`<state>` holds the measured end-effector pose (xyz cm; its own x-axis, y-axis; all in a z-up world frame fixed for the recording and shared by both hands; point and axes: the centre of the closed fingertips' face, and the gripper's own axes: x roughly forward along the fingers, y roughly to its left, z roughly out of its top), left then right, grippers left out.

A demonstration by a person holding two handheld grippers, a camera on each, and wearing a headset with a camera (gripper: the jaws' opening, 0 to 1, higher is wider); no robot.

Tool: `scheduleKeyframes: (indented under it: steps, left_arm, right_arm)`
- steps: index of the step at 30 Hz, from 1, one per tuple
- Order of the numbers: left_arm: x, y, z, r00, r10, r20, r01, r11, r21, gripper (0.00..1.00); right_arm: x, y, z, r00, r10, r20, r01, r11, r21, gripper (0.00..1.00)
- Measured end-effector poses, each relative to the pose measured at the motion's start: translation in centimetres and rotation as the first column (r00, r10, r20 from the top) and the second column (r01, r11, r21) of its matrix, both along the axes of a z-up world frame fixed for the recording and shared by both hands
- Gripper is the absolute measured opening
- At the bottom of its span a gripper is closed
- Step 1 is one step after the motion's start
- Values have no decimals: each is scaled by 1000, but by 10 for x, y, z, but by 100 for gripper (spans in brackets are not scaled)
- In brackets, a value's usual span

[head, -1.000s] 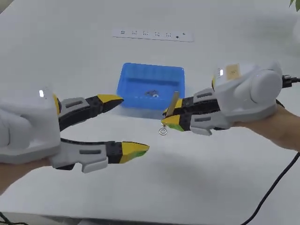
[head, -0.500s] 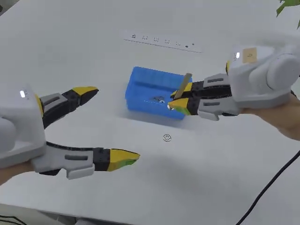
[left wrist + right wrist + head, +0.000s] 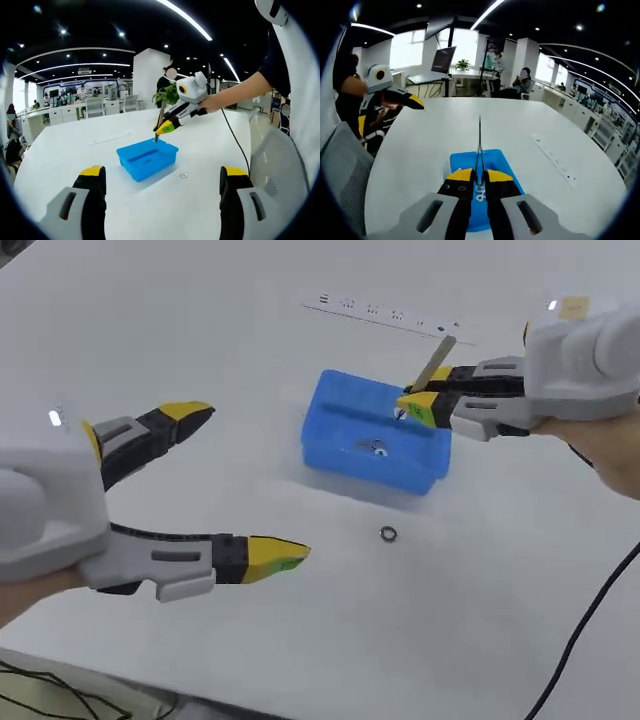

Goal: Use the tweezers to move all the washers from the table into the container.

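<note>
A blue container sits mid-table, with at least one small washer on its floor. Another washer lies on the white table in front of it. My right gripper is shut on the tweezers and hovers over the container's far right rim. A small grey speck at the tweezers' tip is too small to identify. In the right gripper view the tweezers point out over the container. My left gripper is open with nothing in it, to the container's left; its view shows the container and the table washer.
A white power strip lies behind the container. A black cable runs across the table's right side. The table edge is close below my left gripper. Chairs, desks and people stand farther off.
My right gripper has lifted the tweezers from just above the table washer and carried them back over the container. That washer stays on the table. The left gripper remains open.
</note>
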<state>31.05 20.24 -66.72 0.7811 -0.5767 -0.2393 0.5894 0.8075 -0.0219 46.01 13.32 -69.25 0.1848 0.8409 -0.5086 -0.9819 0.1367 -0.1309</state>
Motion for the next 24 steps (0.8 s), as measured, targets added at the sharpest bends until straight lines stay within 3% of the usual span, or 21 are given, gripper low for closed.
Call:
scheduleKeyframes:
  steps: [5,11,16,24]
  left_arm:
    - [2,5,-8,1000,14,-22,-14,1000,16,100]
    - [9,3,-11,999,21,-32,-21,1000,15,100]
    - [13,-1,-10,999,20,-36,-20,1000,13,100]
    - [11,-7,-12,999,2,-52,-1,1000,18,100]
  right_arm:
    - [8,3,-30,1000,-4,-27,3,999,-40,9]
    - [8,-2,-56,997,-32,-73,27,997,-69,10]
    - [8,-6,-64,997,-36,-72,30,996,-88,10]
    - [8,-9,-63,995,-50,-92,42,996,-83,10]
